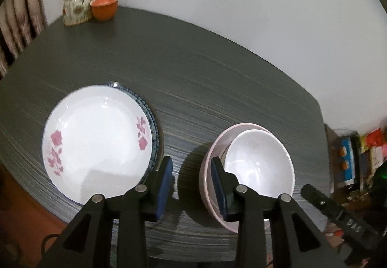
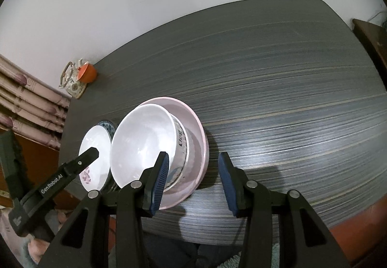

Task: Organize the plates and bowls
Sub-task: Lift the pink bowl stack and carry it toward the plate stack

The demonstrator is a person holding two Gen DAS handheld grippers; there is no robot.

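While both hover low, the left hand-held gripper (image 1: 192, 185) and right hand-held gripper (image 2: 193, 183) gape empty.

Left gripper (image 2: 58, 180) arm, white lettering: "GenRobot.AI"
Right gripper (image 1: 338, 214) arm, embossed: "DAS"
White bowl (image 2: 142, 144) outer wall: dark characters, unreadable

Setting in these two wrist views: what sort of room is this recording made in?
Probably a home dining area. A dark wood-grain table stands against a plain wall, bearing a floral plate, nested bowls and, in the far corner, a teapot beside an orange lidded cup. Curtains hang at the left.
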